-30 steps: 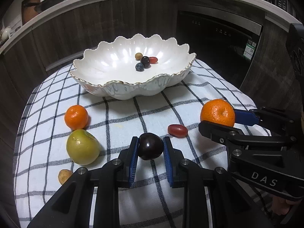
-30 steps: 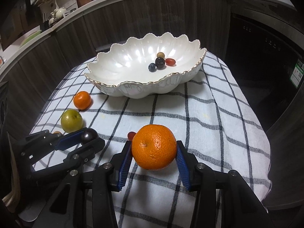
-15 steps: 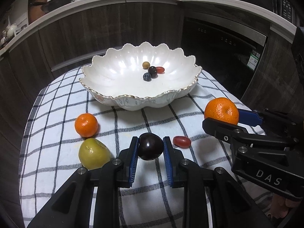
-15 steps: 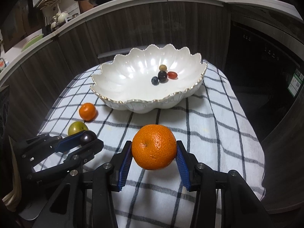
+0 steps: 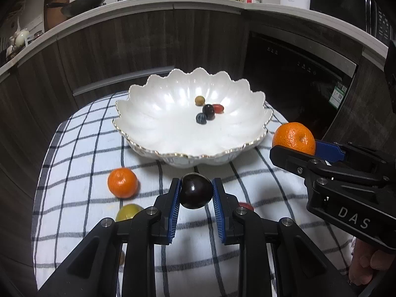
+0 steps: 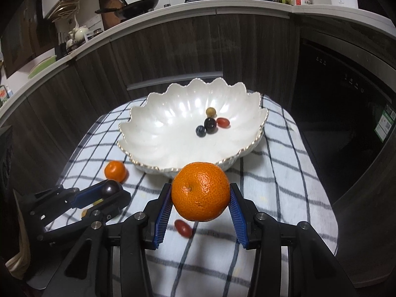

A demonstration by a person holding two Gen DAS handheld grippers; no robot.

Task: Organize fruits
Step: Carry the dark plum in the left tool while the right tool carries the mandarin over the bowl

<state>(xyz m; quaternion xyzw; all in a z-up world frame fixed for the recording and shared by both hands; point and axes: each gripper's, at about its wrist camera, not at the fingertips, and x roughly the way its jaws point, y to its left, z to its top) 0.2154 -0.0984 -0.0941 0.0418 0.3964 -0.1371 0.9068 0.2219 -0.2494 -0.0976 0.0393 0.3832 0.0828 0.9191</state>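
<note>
A checked cloth (image 5: 81,148) covers the bench, and on it sits the scalloped white bowl (image 5: 148,113) with a gold rim. In the bowl lie four small fruits close together: a dark round one (image 5: 208,111), a blue berry (image 5: 201,118) touching it, a red oval one (image 5: 218,108) and a tan one (image 5: 199,100).

The right gripper (image 6: 200,205) has its fingers clamped on a large orange (image 6: 201,191), held above the cloth just before the bowl's near rim. The left gripper (image 5: 195,198) has its fingers pinching a dark plum (image 5: 196,191), likewise clear of the cloth.

On the cloth remain a small orange (image 5: 122,182), a yellow-green fruit (image 5: 128,212) and a red grape tomato (image 6: 183,227).

Against a second ago, both grippers stand higher and nearer the bowl, which now shows more of its inside; the grips are unchanged.

The yellow-green fruit is half hidden behind the left gripper, and in the left wrist view only a sliver of the tomato shows. A small tan fruit seen earlier at the cloth's near edge is now almost wholly covered.
</note>
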